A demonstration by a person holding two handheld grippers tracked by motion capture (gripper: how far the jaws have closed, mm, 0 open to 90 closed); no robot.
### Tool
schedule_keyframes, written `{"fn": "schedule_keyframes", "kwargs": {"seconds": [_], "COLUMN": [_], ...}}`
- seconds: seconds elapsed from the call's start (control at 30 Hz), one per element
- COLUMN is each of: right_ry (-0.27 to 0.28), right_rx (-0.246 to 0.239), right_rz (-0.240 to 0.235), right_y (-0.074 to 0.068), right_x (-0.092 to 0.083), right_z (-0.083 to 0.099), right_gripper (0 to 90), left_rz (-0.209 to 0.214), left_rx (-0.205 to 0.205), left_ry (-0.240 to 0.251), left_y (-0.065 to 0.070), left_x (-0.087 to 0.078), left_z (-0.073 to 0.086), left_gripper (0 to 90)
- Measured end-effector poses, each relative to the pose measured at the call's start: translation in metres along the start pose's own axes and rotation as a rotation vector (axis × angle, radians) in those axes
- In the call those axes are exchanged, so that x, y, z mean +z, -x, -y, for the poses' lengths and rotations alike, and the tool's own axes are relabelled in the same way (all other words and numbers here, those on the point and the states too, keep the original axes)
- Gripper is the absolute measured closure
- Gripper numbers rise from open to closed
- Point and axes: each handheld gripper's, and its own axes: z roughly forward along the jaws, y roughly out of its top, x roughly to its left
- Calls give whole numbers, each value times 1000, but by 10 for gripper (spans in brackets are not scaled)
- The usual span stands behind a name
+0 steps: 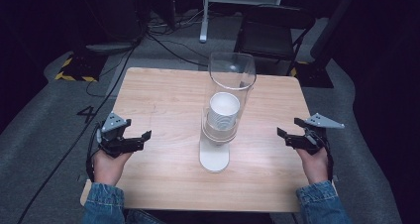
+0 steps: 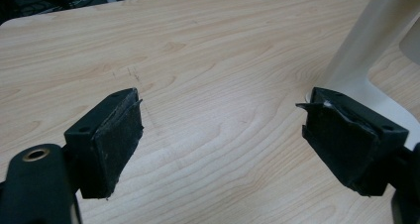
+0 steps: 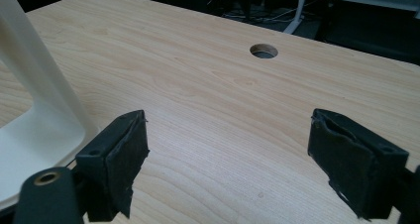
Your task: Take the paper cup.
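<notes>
A tall clear cup dispenser (image 1: 224,110) is shown standing upright on its white base (image 1: 214,157) at the middle of the wooden table (image 1: 163,100), with a stack of white paper cups (image 1: 223,112) seen inside the tube. It stands between the two grippers and well apart from each.

Risks, as judged from this arrangement: the dispenser is tall and narrow-footed, so it may be tipped or slid if a cup is pulled sideways or if the tube is struck by a jaw on approach. A thin paper cup may be crushed if it is pinched hard, and more than one cup may be drawn out if the stack sticks together. The base is left unsteadied as long as neither gripper rests against it.

At the left, the left gripper (image 1: 142,137) is held just above the table with its jaws spread wide; nothing is gripped or touched, and bare wood is seen between its pads (image 2: 119,135). At the right, the right gripper (image 1: 286,133) is likewise held wide open near the table's edge, empty and touching nothing, with wood and a round cable hole (image 3: 263,51) seen beyond its pads (image 3: 126,157).
</notes>
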Motion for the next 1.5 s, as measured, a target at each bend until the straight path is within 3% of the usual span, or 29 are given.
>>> {"fn": "schedule_keyframes", "kwargs": {"seconds": [1.0, 1.17, 1.3, 1.5], "right_ry": [-1, -9, -17, -23], "right_rx": [-2, -13, -49, -82], "right_rz": [-11, -22, -41, -92], "right_y": [-1, -6, -16, -30], "right_x": [0, 2, 7, 11], "right_z": [0, -2, -4, -7], "right_gripper": [163, 162, 162, 161], "left_rz": [8, 14, 18, 22], "left_rx": [3, 3, 6, 10], "left_ry": [-7, -10, -12, -14], "left_y": [0, 1, 1, 2], "left_x": [1, 1, 2, 2], "left_z": [0, 0, 0, 0], "left_gripper": [156, 156, 156, 156]}}
